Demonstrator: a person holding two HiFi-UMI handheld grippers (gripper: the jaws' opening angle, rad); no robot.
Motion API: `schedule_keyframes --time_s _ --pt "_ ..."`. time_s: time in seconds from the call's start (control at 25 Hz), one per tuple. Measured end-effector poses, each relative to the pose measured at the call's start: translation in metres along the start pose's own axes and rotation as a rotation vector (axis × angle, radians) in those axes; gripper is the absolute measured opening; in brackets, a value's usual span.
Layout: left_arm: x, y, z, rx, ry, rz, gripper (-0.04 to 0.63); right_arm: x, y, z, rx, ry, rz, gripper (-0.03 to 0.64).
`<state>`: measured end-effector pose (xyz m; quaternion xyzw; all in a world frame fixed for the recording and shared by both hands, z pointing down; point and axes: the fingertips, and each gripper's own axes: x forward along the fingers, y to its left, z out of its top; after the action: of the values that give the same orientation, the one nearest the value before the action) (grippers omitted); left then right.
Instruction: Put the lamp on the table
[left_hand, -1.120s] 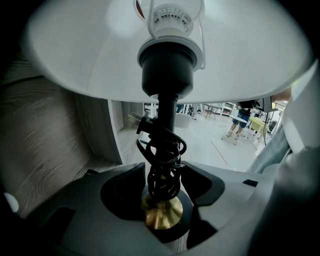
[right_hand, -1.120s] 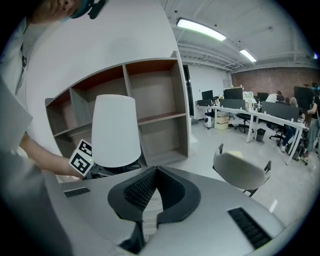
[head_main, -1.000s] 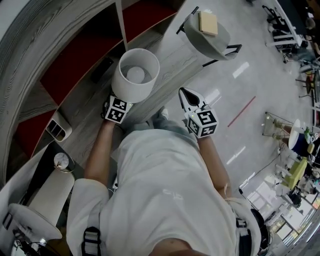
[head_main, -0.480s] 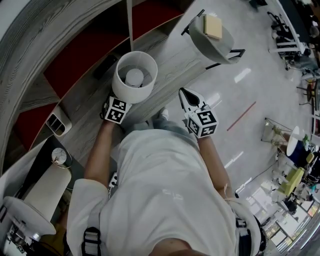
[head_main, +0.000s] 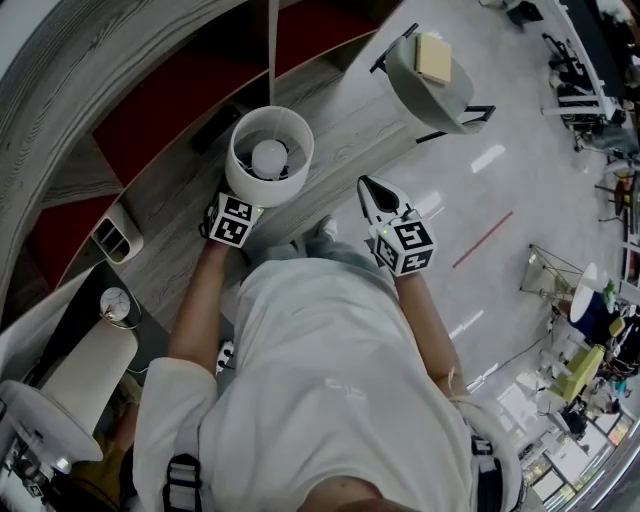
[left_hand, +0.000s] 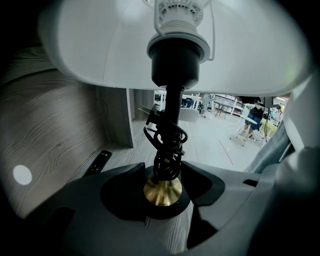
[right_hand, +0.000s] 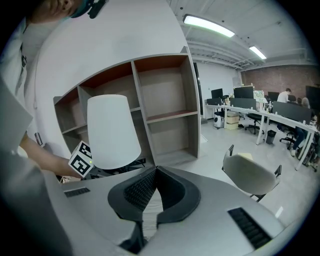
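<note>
The lamp has a white drum shade (head_main: 268, 155) with its bulb showing inside, a black stem wound with cord (left_hand: 167, 137) and a brass foot (left_hand: 162, 190). My left gripper (head_main: 238, 208) is shut on the lamp's foot and holds the lamp upright over the grey wood shelf top (head_main: 340, 120). In the left gripper view the dark jaws close round the brass foot. My right gripper (head_main: 370, 190) hovers to the right of the lamp, shut with nothing in it. Its own view shows the shade (right_hand: 112, 131) at the left and the jaw tips touching.
A shelving unit with red-backed compartments (head_main: 160, 120) lies ahead, with a black remote (head_main: 215, 128) on it. A grey chair (head_main: 430, 75) with a tan pad stands at the far right. A second white lamp (head_main: 85, 370) and a small clock (head_main: 113, 303) are at lower left.
The shade has drifted slightly right and now shows its bulb more squarely. Both grippers keep their places and their states.
</note>
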<state>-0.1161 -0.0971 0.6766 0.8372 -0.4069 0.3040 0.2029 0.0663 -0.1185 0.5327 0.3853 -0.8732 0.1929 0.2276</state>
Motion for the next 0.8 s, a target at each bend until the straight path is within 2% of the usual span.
schedule_keyframes --time_s 0.8 --pt "-0.010 0.010 -0.048 -0.054 0.088 0.097 0.235 0.011 0.013 -0.003 -0.027 0.016 0.065 0.029"
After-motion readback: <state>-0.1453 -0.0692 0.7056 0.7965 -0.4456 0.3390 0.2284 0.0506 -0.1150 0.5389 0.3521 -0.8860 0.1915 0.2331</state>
